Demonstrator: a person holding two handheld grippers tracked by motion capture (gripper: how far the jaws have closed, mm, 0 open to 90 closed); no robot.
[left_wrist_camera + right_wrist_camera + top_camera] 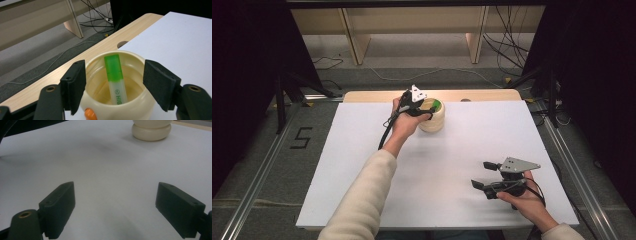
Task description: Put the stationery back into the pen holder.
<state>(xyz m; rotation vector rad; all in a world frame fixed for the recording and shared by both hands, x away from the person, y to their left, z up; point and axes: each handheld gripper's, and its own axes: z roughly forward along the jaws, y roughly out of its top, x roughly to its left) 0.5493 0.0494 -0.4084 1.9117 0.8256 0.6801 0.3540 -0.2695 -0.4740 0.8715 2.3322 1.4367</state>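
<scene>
Green-capped highlighter with a translucent white barrel [115,80] stands inside my cream plastic jar [117,100], its long axis near upright, cap up and leaning toward the far rim. My left gripper [114,83] hangs over the jar mouth, jaws spread and pinching nothing. From above I see only a green spot in the jar. My right gripper [115,207] rests well apart over the white sheet [105,157], jaws spread.

left gripper [428,111] over cream jar [432,120], green marker [437,105] inside | right gripper [484,176] jaws apart, low over white sheet [362,165], well apart from jar
</scene>
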